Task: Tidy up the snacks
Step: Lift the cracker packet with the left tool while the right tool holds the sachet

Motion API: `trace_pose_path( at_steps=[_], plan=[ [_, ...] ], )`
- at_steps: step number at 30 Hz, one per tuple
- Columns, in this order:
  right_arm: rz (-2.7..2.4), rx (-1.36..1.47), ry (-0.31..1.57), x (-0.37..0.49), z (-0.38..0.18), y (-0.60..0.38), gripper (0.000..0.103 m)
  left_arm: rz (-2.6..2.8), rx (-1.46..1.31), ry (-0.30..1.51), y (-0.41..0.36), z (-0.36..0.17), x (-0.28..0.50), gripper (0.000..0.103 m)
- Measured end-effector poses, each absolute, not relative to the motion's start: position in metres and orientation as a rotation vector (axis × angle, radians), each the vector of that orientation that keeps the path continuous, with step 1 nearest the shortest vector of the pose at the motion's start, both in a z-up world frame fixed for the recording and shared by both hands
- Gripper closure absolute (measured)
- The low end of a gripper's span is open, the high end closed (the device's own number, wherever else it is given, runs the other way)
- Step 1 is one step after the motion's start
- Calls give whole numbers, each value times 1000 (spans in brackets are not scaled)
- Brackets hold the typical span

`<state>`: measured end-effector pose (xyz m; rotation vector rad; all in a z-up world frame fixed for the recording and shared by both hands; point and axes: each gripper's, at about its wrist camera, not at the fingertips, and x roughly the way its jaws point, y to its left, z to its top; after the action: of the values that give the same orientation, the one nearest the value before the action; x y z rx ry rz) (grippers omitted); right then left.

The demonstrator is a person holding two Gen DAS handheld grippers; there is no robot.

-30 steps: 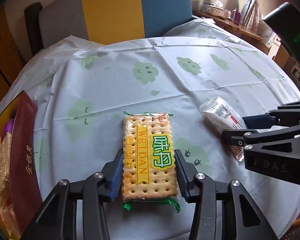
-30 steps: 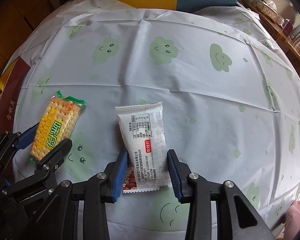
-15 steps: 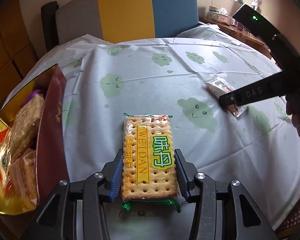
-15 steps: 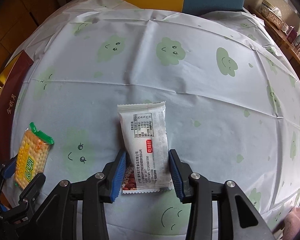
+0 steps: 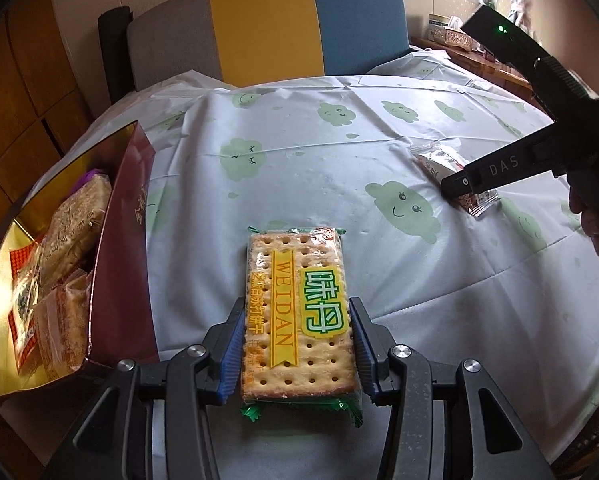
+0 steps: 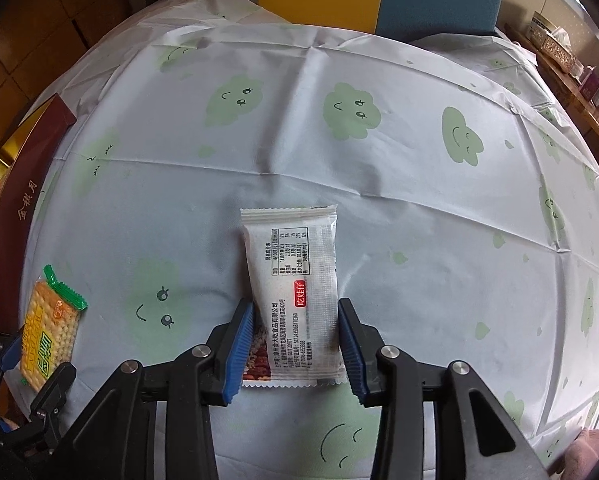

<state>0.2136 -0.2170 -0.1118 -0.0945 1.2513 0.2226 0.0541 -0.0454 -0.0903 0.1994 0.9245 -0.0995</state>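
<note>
Carried leftward since a second ago: cracker pack (image 5: 299, 316), now just beside the open snack box (image 5: 123, 248).
Left gripper (image 5: 297, 344) jaws clamped on the cracker pack above the surface (image 5: 339, 168); right gripper (image 6: 295, 340) jaws pressing the white snack packet (image 6: 295, 292). Risk: catching the box wall, knocking it aside.

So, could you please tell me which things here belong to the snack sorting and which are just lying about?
Belong to the job:
- cracker pack, in left tool
- white snack packet, in right tool
- snack box

Lying about:
- chair
- tablecloth
</note>
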Motion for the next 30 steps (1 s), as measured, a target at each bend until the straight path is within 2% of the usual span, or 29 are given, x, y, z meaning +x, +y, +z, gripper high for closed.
trace_pose_path(
  at_steps=[30],
  plan=[
    [199,-200,1174,196,-115,-190,64,-139,158,864,-36,-87,45,56]
  ],
)
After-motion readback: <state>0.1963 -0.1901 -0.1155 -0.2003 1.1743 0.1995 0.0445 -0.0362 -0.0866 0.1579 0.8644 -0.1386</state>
